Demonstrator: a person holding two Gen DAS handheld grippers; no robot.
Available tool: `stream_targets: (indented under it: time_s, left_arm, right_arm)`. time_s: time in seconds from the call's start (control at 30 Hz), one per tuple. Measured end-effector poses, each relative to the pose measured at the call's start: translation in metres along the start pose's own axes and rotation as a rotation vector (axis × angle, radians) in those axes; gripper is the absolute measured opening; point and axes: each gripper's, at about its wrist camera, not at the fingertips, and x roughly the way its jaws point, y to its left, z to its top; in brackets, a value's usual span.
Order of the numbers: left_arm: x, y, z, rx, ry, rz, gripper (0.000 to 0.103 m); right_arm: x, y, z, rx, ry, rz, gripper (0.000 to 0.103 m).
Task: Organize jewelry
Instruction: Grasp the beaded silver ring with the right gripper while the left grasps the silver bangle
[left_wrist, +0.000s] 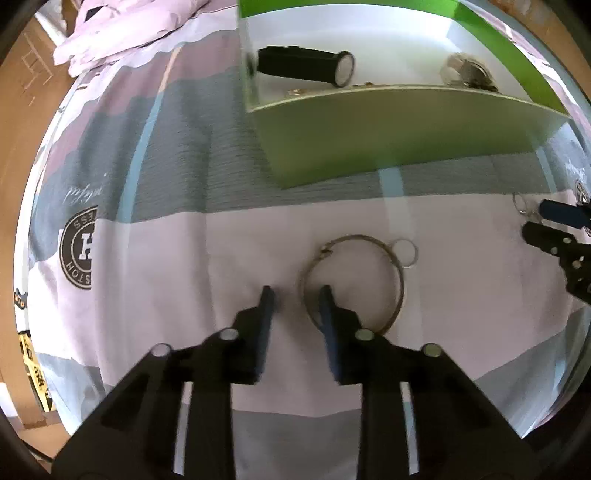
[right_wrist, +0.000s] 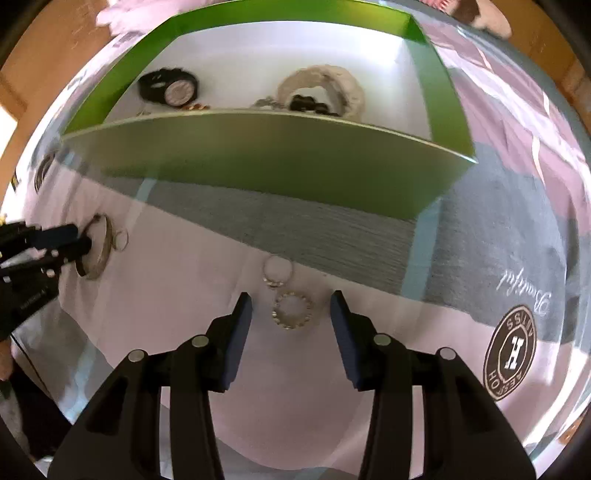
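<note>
Bangle (left_wrist: 352, 282), thin metal hoop, lies flat on the pale band of the printed bedsheet (left_wrist: 177, 266), right at the left gripper (left_wrist: 295, 297). Left gripper's jaws are parted and straddle the bangle's near-left rim: one blue pad outside the hoop, the other inside it. Not clamped, nothing held. Small plain ring (left_wrist: 405, 252) touches the bangle's far-right edge.

Right gripper (right_wrist: 291, 306) also spread wide, holding nothing. Sparkly stone-set ring (right_wrist: 292, 309) sits on the sheet between its fingertips, touching neither pad. A second thin ring (right_wrist: 277, 271) lies just beyond it, the two touching or nearly so; cannot tell which.

Green box (right_wrist: 280, 162) with white interior stands farther back on the grey stripe. Inside: black wristwatch (right_wrist: 170, 88) at left, pale beaded bracelet (right_wrist: 321, 83) at right, with a dark item inside its loop, too blurred to name. A few small gold pieces lie along the front wall.
</note>
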Motion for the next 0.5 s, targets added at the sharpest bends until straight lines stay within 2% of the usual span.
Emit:
stream_targets:
  time_s: [0.03,0.1,0.13,0.23,0.33,0.5]
  left_arm:
    - [0.001,0.0,0.0,0.001,-0.001,0.0,0.02]
    - [0.001,-0.002,0.001,0.006,-0.004,-0.008,0.013]
    - [0.0,-0.002,0.001,0.004,-0.007,-0.009,0.008]
    - [0.0,0.005,0.004,-0.015,-0.002,-0.031,0.003]
    - [0.002,0.019,0.01,-0.048,0.003,-0.069,0.002]
    - [0.0,0.033,0.015,-0.08,-0.004,-0.073,0.003]
  right_arm:
    - [0.001,0.003,0.0,-0.014,-0.002,-0.013,0.044]
    - [0.001,0.009,-0.001,-0.039,-0.008,-0.025,0.026]
    - [0.0,0.011,0.0,-0.053,-0.008,-0.016,0.021]
    - [-0.002,0.013,0.001,-0.046,-0.008,0.001,0.021]
    - [-0.002,0.01,0.002,-0.032,-0.004,0.009,0.021]
    - [0.0,0.009,0.003,-0.027,-0.001,0.009,0.021]
